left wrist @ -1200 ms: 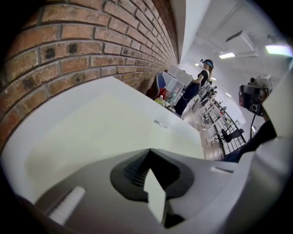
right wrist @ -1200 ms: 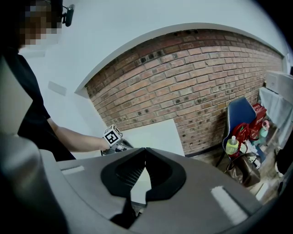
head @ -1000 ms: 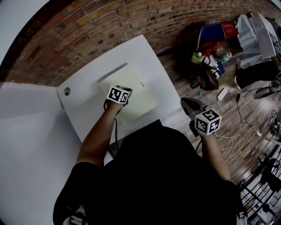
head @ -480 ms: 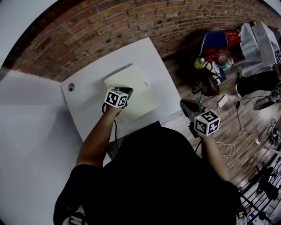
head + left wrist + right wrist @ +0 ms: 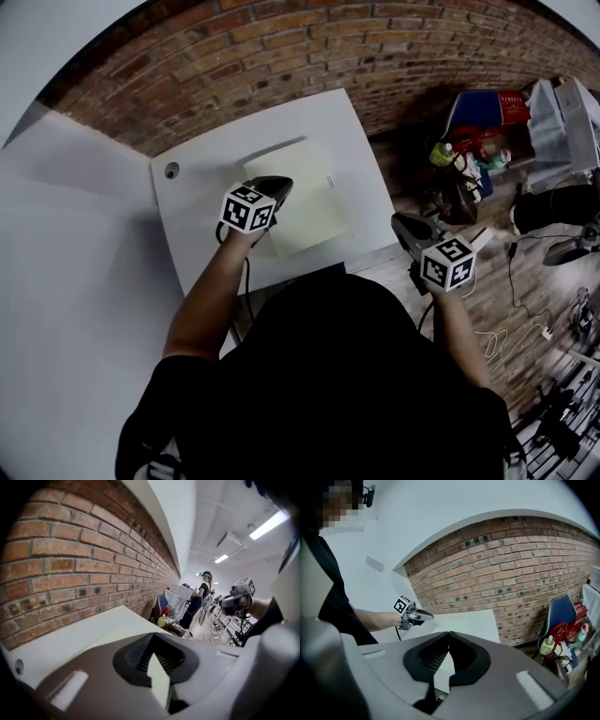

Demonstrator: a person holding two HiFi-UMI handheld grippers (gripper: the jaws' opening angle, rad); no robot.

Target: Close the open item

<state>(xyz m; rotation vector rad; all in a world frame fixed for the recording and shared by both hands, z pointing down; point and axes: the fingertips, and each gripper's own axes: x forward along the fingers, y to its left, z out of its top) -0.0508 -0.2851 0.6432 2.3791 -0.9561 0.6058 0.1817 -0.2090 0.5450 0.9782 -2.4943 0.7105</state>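
**Both jaws together, nothing gripped**

Left gripper (image 5: 278, 185): left arm (image 5: 211, 291) is stretched forward, forearm bare, elbow slightly bent. Left cube (image 5: 248, 208) sits at the hand end and the nose points away from the body. In the left gripper view the jaw tips meet. A narrow pale wedge of gap shows lower down, with nothing in it.

Right gripper (image 5: 405, 225): it sits closer in, off to the right of the torso (image 5: 328, 375). Right forearm (image 5: 455, 323) is bent forward and right cube (image 5: 447, 262) faces the head camera. In the right gripper view the tips touch, with no object between them. That view also shows the left gripper roughly level.
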